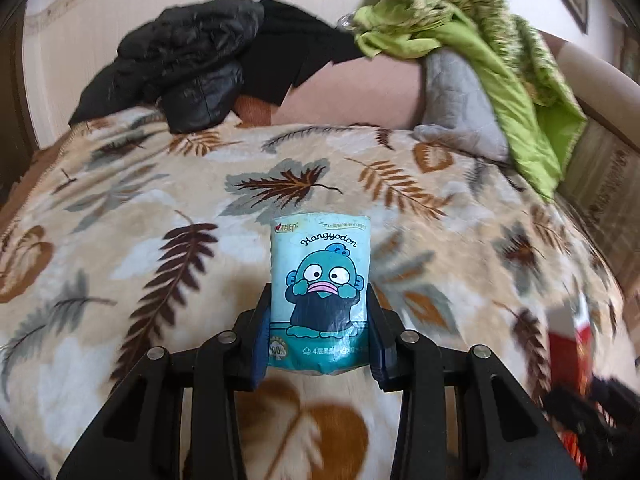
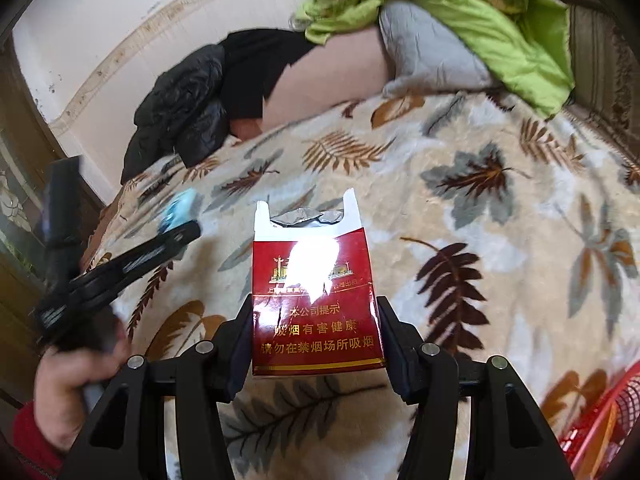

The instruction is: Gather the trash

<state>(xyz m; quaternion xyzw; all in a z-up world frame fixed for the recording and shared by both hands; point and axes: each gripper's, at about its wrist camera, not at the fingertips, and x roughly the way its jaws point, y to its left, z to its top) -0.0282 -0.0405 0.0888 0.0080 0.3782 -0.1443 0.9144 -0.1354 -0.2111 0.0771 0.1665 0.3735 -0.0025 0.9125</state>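
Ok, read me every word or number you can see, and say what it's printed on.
"Hangyodon": tissue pack, top.
"4层柔": tissue pack, bottom; the rest is too blurred.
"本公司提示": cigarette pack.
"吸烟有害健康": cigarette pack.
"请勿在禁烟场所吸烟": cigarette pack.
The small line under the cigarette pack's emblem is lost in glare.

One tissue packet (image 1: 320,292), one cigarette pack (image 2: 316,300), one black jacket (image 1: 176,68), one green quilt (image 1: 480,40), one red basket (image 2: 600,420).

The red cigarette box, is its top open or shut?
Open: the red cigarette box has its lid gone or flipped back, showing torn silver foil inside.
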